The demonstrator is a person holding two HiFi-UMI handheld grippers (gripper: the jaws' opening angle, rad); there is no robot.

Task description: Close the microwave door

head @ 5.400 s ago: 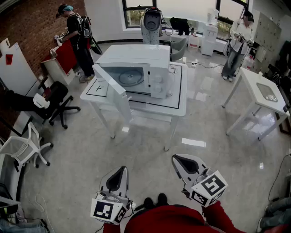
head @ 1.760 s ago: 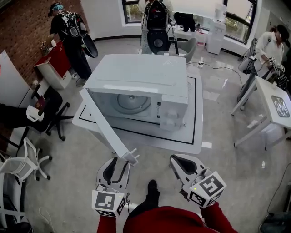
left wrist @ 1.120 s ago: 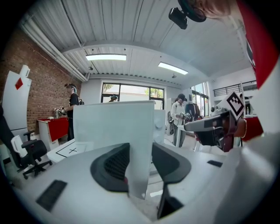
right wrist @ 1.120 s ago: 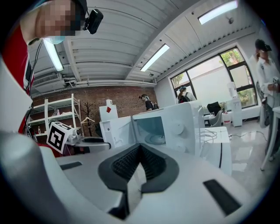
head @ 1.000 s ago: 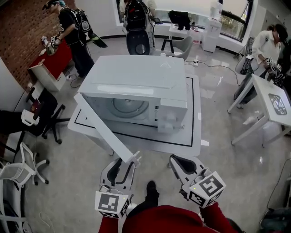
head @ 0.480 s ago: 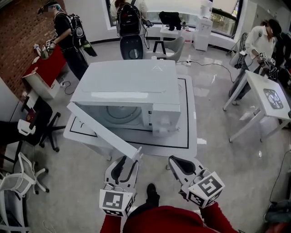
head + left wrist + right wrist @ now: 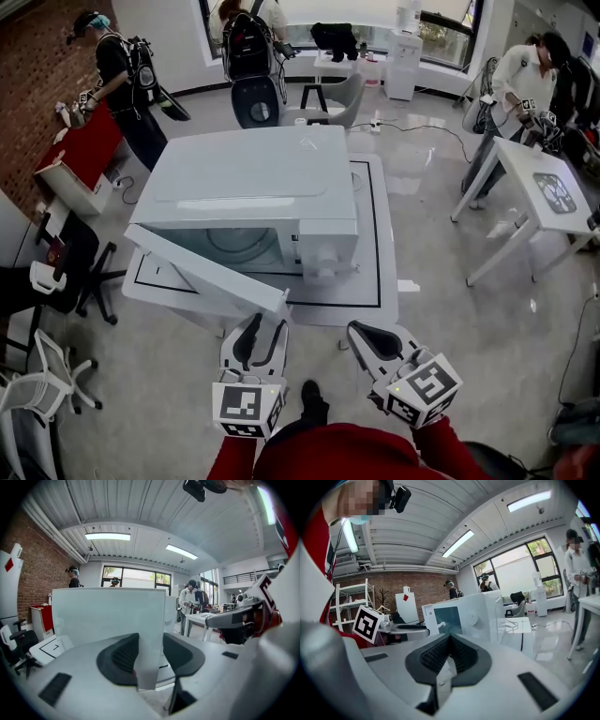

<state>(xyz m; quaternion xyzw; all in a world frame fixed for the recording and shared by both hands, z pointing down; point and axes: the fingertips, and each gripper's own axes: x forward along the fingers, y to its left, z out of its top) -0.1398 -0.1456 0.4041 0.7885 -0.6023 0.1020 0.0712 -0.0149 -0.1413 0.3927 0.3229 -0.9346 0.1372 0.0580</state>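
Bright workroom with a glossy floor, and a white surface (image 7: 370, 281) standing just ahead of the person.

The left hand-held gripper (image 7: 267, 324) has its jaws closed on the free edge of the microwave door (image 7: 206, 272). In the left gripper view the white panel fills the gap between the two dark pads (image 7: 123, 654). The right hand-held gripper (image 7: 362, 331) hangs beside it, clear of everything, with its jaws together and nothing between them.

The door stands part-way open. It is hinged at the left of the microwave (image 7: 253, 183) and angles out towards the person over the front of the surface.

Several things could go wrong, as I judge it:
- The grip is only on a thin edge, so a push that leaves the door's arc could let the panel slip out.
- A jaw kept on that edge right to the end could be pinched against the control side.
- A hard shove might slide the microwave back on the surface, and a weak one could leave the latch uncaught.

Count:
- one microwave
- one door
- two hand-held grippers
- one second table (image 7: 525, 155) at the right
- three other people, standing well back: one by the brick wall (image 7: 103, 56), one near the windows (image 7: 248, 33) and one at the right (image 7: 525, 75)
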